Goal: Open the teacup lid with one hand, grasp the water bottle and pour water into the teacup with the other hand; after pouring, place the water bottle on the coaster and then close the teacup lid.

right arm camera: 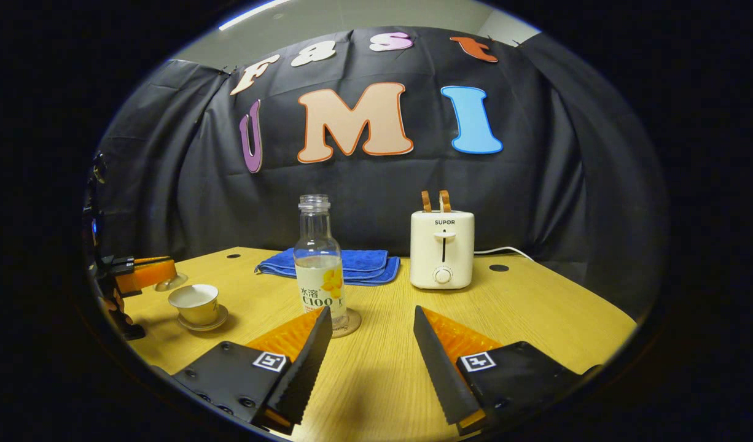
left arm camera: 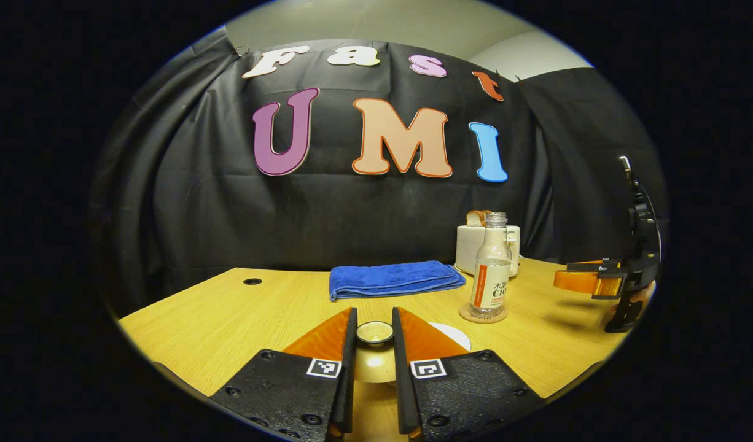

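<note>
My left gripper point(left arm camera: 374, 334) is shut on the knob of the cream teacup lid point(left arm camera: 374, 363), held just above the table. The right gripper view shows that left gripper point(right arm camera: 167, 273) holding the lid point(right arm camera: 171, 283) behind the uncovered teacup point(right arm camera: 195, 302), which stands on its saucer. A capless water bottle point(right arm camera: 320, 270), partly filled, stands on the round coaster point(right arm camera: 350, 324). In the left gripper view, the bottle point(left arm camera: 491, 270) is to the right. My right gripper point(right arm camera: 367, 337) is open just in front of the bottle, touching nothing, and is seen as the right gripper point(left arm camera: 576, 279) at the far right.
A folded blue towel point(right arm camera: 352, 263) lies at the back of the wooden table point(right arm camera: 536, 307). A cream toaster point(right arm camera: 442, 248) with bread in its slots stands at the back right, its cord trailing right. Cable holes mark the tabletop.
</note>
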`<state>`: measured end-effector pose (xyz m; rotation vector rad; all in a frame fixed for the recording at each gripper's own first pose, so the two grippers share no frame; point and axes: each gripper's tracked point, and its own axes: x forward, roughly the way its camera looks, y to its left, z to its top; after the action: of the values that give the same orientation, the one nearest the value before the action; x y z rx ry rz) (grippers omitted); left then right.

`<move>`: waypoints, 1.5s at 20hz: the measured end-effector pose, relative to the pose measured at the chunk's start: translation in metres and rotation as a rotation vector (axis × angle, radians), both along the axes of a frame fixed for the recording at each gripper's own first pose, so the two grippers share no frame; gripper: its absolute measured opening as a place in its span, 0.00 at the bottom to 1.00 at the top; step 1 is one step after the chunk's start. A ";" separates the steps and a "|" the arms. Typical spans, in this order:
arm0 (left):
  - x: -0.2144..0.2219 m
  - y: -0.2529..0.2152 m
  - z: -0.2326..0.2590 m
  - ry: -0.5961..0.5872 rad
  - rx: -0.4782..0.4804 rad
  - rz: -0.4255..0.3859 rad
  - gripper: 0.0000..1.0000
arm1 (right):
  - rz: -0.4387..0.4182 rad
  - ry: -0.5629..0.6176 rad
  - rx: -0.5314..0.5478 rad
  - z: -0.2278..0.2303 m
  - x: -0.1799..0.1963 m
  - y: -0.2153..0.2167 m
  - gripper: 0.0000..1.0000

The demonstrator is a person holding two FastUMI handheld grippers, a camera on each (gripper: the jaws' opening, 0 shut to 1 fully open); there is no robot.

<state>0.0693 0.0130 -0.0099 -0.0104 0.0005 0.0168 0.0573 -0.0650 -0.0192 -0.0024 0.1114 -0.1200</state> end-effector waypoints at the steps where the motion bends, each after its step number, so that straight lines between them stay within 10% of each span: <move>1: 0.002 -0.004 0.000 0.001 0.000 -0.005 0.26 | 0.001 -0.011 -0.008 0.002 -0.001 0.001 0.86; 30: 0.025 -0.034 -0.019 0.113 0.006 -0.044 0.33 | -0.016 -0.101 -0.022 0.020 -0.014 0.000 0.84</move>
<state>0.0945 -0.0213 -0.0287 -0.0036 0.1134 -0.0269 0.0433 -0.0646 0.0007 -0.0176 0.0090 -0.1370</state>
